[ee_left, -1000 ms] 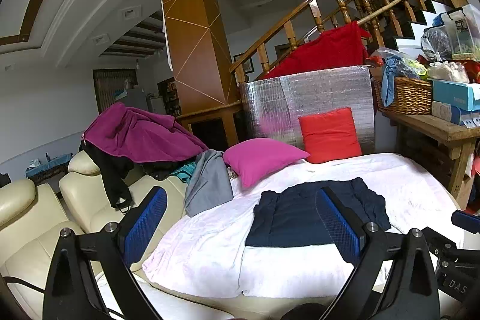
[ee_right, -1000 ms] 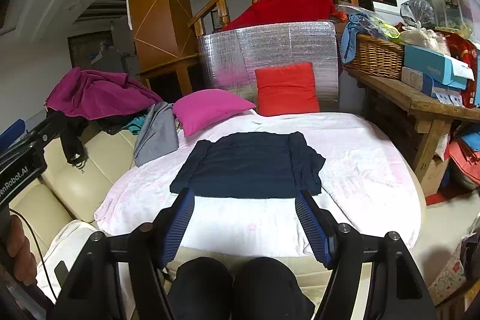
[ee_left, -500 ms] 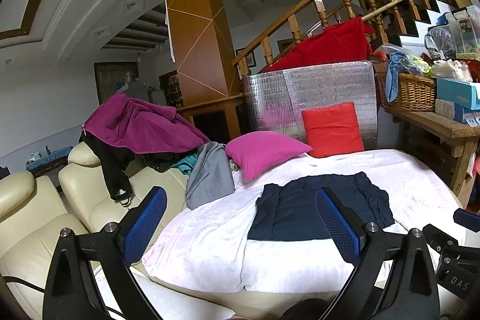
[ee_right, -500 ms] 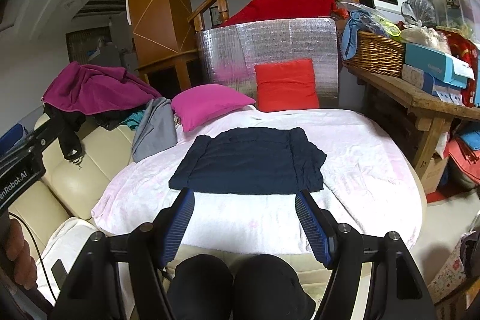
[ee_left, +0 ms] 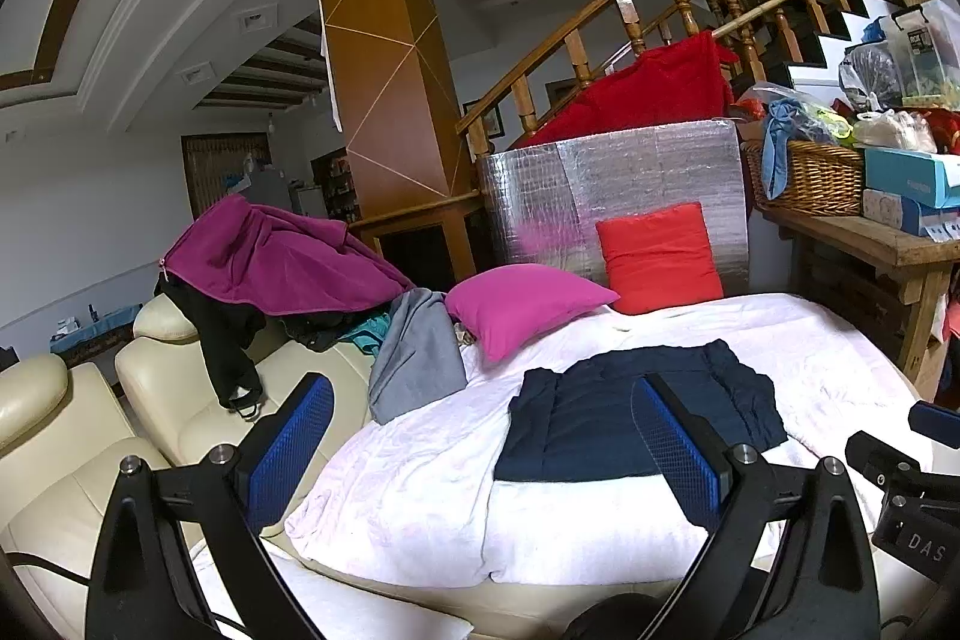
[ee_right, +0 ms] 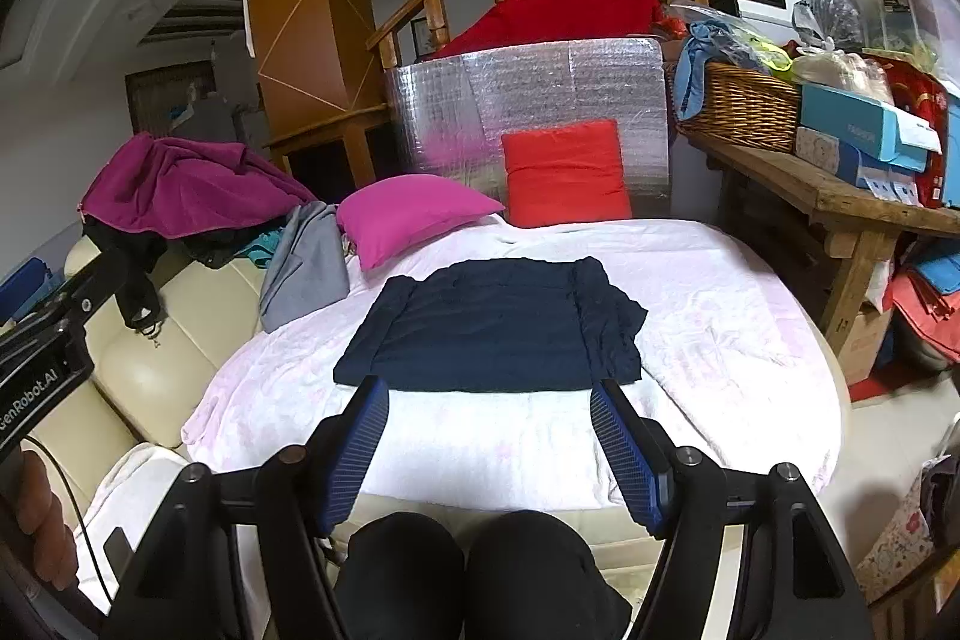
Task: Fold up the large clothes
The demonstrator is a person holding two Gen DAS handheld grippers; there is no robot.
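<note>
A dark navy garment (ee_right: 492,328) (ee_left: 600,418) lies flat on the white-covered round bed (ee_right: 720,340), folded into a rough rectangle with its sleeves tucked in along both sides. My right gripper (ee_right: 489,409) hangs open just short of its near edge, nothing between the blue pads. My left gripper (ee_left: 480,412) is open too, held above the bed's left front edge, empty. A grey garment (ee_left: 414,352) hangs over the sofa edge, and a purple one (ee_left: 276,262) is piled on the sofa back with black clothes under it.
A pink pillow (ee_right: 408,214) and a red pillow (ee_right: 564,172) lean at the bed's far side against a silver panel (ee_right: 540,88). A cream sofa (ee_left: 90,436) stands left. A wooden bench (ee_right: 828,196) with a basket and boxes stands right. The person's knees (ee_right: 468,568) show below.
The left wrist view has shifted slightly, the room sliding a little to the right. Both grippers stay open and empty; the navy garment lies unchanged.
</note>
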